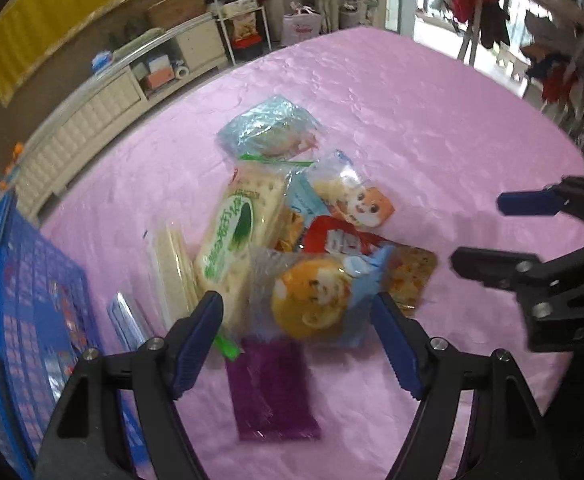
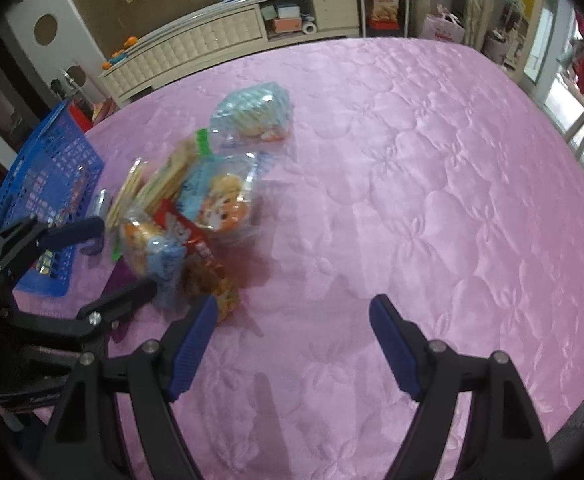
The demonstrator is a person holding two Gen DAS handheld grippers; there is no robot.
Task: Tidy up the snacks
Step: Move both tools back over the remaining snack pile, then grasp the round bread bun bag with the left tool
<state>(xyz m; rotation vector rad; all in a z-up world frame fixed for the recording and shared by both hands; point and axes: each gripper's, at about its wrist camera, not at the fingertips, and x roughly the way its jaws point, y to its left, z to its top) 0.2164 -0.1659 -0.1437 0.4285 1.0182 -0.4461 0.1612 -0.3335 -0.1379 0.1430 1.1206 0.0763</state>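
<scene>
Snack pile point(image 1: 292, 240) unsorted on pink quilted bed point(image 1: 412, 120); blue basket point(image 1: 23, 300) looks near-empty. My left hand-held gripper point(image 1: 296, 312) spread, pinching nothing; right hand-held gripper point(image 2: 294, 312) likewise. I judge sorting barely begun.

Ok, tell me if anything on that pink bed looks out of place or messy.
The snack packets lie in a loose overlapping heap on the pink quilt, not in the blue basket beside them. A purple packet sits apart at the heap's near edge. Nothing looks spilled or torn.
</scene>
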